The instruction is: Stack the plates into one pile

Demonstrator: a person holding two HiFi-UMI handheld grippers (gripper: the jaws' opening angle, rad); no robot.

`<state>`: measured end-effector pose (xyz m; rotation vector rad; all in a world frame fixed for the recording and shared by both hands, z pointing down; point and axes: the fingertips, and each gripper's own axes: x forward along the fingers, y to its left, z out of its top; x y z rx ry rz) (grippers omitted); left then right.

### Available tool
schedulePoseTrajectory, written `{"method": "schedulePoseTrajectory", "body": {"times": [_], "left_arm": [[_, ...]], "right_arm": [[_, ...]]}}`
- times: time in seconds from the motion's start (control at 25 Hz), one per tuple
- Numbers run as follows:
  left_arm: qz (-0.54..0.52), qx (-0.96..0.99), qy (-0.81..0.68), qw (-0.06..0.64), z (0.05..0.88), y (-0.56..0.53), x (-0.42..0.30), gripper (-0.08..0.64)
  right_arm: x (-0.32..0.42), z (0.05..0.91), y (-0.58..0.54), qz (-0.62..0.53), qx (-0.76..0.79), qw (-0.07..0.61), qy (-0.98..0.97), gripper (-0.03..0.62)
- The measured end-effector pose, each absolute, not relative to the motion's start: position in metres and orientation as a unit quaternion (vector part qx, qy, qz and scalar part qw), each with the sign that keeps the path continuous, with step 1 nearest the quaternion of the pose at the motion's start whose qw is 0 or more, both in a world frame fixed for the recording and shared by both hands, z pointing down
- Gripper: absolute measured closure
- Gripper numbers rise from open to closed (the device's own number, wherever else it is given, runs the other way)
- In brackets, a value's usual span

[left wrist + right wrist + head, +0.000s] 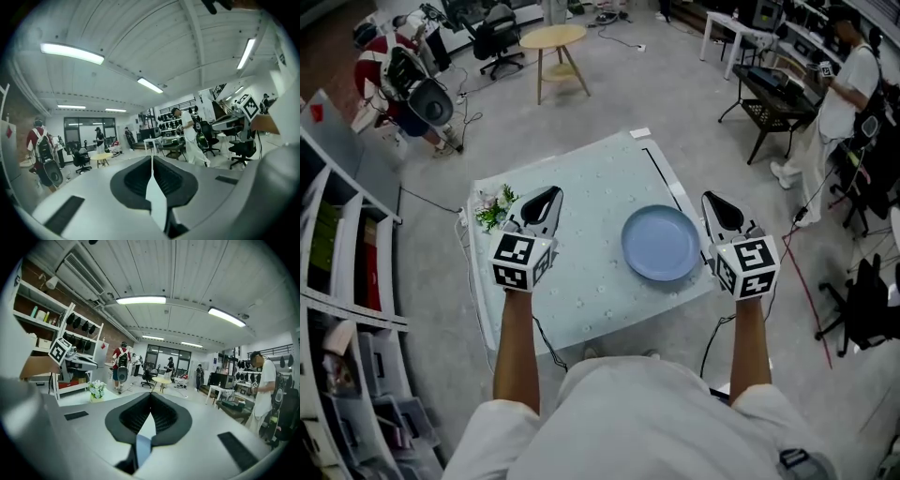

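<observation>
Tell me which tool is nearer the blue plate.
Right. The right tool is just beside the right edge of the plate; the left tool is farther off to its left, near the flowers.

1. Viewed from above only: plate (660, 244); unable to tell one from several stacked.
2. Contact between its 3 o'clock rim and right gripper (713, 200): not determinable from head view.
3. Partly covered at 3 o'clock by left gripper (550, 193): flowers (494, 208); kind not readable.
4. Partly covered at 6 o'clock by forearms (517, 347): near edge of table (600, 178).
5. Cut off at 9 o'clock of head view: shelving (337, 272); contents too small to name.
6. Blurred beyond naming at 4 o'clock of left gripper view: pale mass (281, 183).
7. Too small to detail at 9 o'clock of same view: distant figures (99, 138).
</observation>
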<state>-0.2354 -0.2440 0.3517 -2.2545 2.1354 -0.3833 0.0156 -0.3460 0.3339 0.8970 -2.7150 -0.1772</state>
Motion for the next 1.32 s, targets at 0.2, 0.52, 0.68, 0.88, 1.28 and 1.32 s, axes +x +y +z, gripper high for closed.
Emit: {"method": "schedulePoseTrajectory", "body": {"times": [0.2, 0.52, 0.68, 0.88, 1.28, 1.32], "left_arm": [[-0.126, -0.695, 0.705, 0.064, 0.308, -0.220, -0.254, 0.532], [-0.139, -0.691, 0.705, 0.081, 0.300, -0.210, -0.257, 0.534], [-0.144, -0.689, 0.706, 0.077, 0.304, -0.211, -0.256, 0.534], [-0.148, -0.691, 0.704, 0.074, 0.310, -0.214, -0.251, 0.534], [-0.159, -0.696, 0.697, 0.068, 0.319, -0.218, -0.247, 0.534], [-0.160, -0.696, 0.697, 0.066, 0.320, -0.218, -0.249, 0.534]], "right_arm": [[-0.006, 0.310, -0.333, -0.088, 0.302, 0.128, -0.941, 0.578], [-0.024, 0.309, -0.326, -0.099, 0.293, 0.140, -0.941, 0.578], [-0.026, 0.311, -0.326, -0.098, 0.293, 0.141, -0.941, 0.578], [-0.023, 0.316, -0.328, -0.092, 0.294, 0.143, -0.941, 0.578], [-0.026, 0.325, -0.326, -0.091, 0.287, 0.154, -0.941, 0.578], [-0.027, 0.326, -0.326, -0.091, 0.287, 0.155, -0.941, 0.578]]}}
